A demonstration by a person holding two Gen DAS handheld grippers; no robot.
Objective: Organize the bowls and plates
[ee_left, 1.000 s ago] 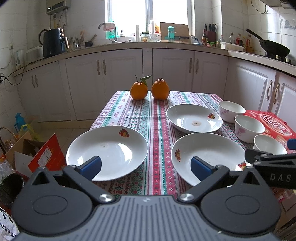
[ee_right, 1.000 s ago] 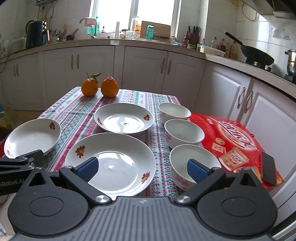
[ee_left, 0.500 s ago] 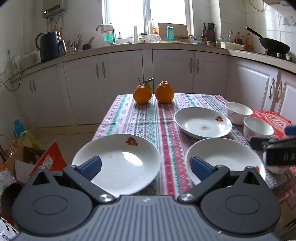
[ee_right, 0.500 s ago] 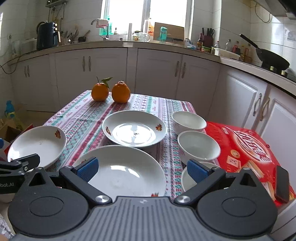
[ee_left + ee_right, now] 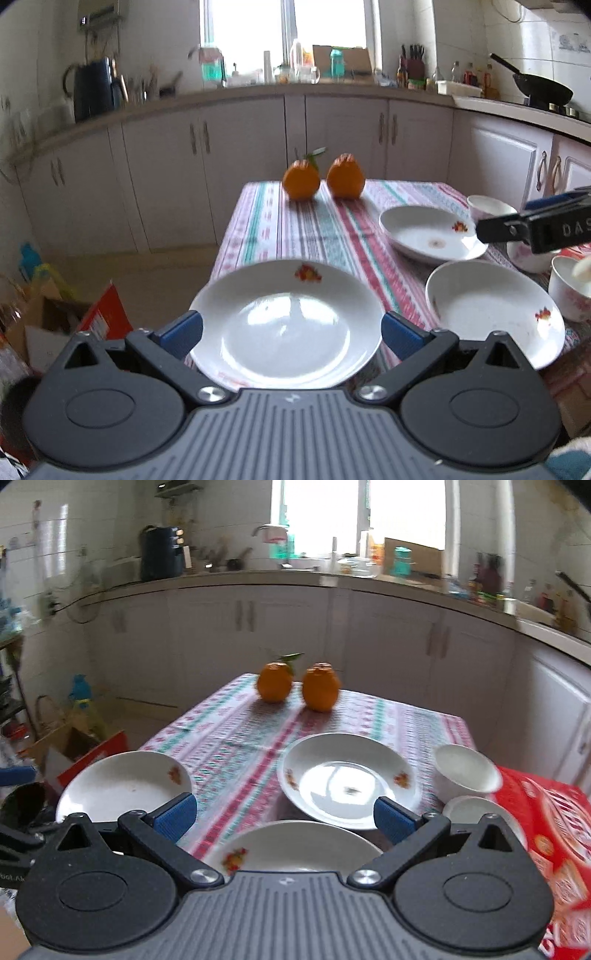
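Three white plates and three small bowls sit on the bench, on a striped cloth. Near-left plate (image 5: 286,321) lies at the bench's front left corner, flower print on its far rim. Near-right plate (image 5: 493,310) is beside it, close to the front edge. Far plate (image 5: 432,236) sits behind the near-right one, a small brown spot in its middle. Bowls line up along the right side: far bowl (image 5: 466,770), middle bowl (image 5: 471,808) partly hidden behind a finger, near bowl (image 5: 570,291) at the frame edge in the left wrist view.

Left hand-held gripper (image 5: 291,334) is released, blue pads spread wide on either side of the near-left plate, not touching it as far as visible. Right hand-held gripper (image 5: 284,818) is also released, held above the near-right plate, empty; its tip shows in the left wrist view in front of the bowls.

Two oranges (image 5: 323,179) stand side by side at the far end of the bench, one with a leaf. Red box (image 5: 554,834) lies at the right edge next to the bowls. Both views are motion-blurred.
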